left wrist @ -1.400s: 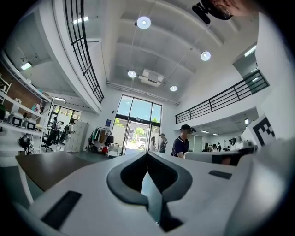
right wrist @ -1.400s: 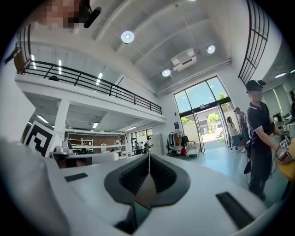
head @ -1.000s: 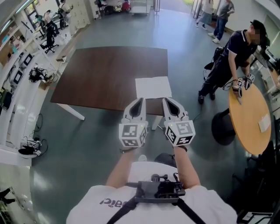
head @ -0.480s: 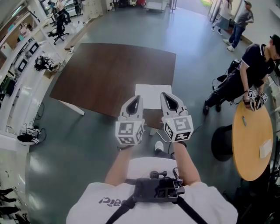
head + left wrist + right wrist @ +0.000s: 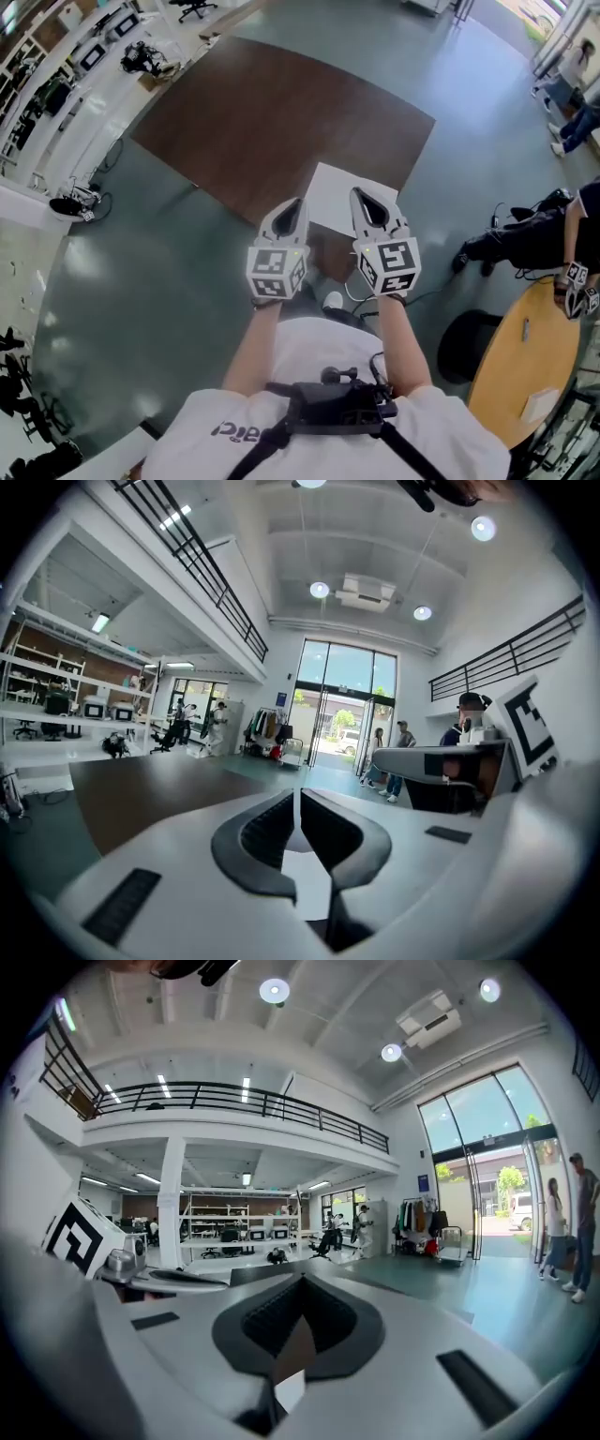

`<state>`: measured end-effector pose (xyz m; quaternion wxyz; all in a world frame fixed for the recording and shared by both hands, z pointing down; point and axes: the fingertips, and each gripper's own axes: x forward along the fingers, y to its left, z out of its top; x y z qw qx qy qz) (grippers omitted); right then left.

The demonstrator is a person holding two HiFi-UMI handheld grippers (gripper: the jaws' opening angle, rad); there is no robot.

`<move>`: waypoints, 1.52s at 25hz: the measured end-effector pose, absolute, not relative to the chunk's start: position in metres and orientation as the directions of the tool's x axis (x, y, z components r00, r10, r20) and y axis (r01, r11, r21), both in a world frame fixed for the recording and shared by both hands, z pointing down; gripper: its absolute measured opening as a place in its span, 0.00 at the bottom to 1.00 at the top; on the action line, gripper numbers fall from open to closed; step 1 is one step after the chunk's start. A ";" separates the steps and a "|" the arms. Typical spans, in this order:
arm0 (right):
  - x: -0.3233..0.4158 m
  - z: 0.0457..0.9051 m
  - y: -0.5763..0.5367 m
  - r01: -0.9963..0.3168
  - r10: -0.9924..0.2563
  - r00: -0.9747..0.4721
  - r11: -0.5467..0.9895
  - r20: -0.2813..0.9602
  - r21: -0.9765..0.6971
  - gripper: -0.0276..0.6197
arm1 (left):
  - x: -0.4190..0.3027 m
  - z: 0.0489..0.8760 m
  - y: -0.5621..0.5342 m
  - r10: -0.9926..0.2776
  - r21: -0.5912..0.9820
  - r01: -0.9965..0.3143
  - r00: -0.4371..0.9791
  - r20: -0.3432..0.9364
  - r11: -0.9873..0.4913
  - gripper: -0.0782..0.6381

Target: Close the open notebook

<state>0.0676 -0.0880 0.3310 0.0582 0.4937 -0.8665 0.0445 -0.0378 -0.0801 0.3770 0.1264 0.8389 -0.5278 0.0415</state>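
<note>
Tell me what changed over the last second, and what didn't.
The person stepped up to the brown table, bringing both grippers forward. In the head view the left gripper and right gripper now flank the white notebook instead of stopping just short of it. Nothing was taken hold of or let go. Unchanged: both pairs of fingers shut and empty, the notebook lying flat on the table.

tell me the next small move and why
Probably lower both grippers to the notebook and open one at a page edge. It lies open on the table, while the left gripper and right gripper hang above its near edge, both shut and empty.
</note>
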 end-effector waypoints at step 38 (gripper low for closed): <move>0.022 0.556 -0.177 -0.800 -0.662 -0.600 0.506 0.449 -0.323 0.05 | -0.074 0.682 -0.151 -0.587 0.157 -0.950 0.291 0.756 -0.269 0.41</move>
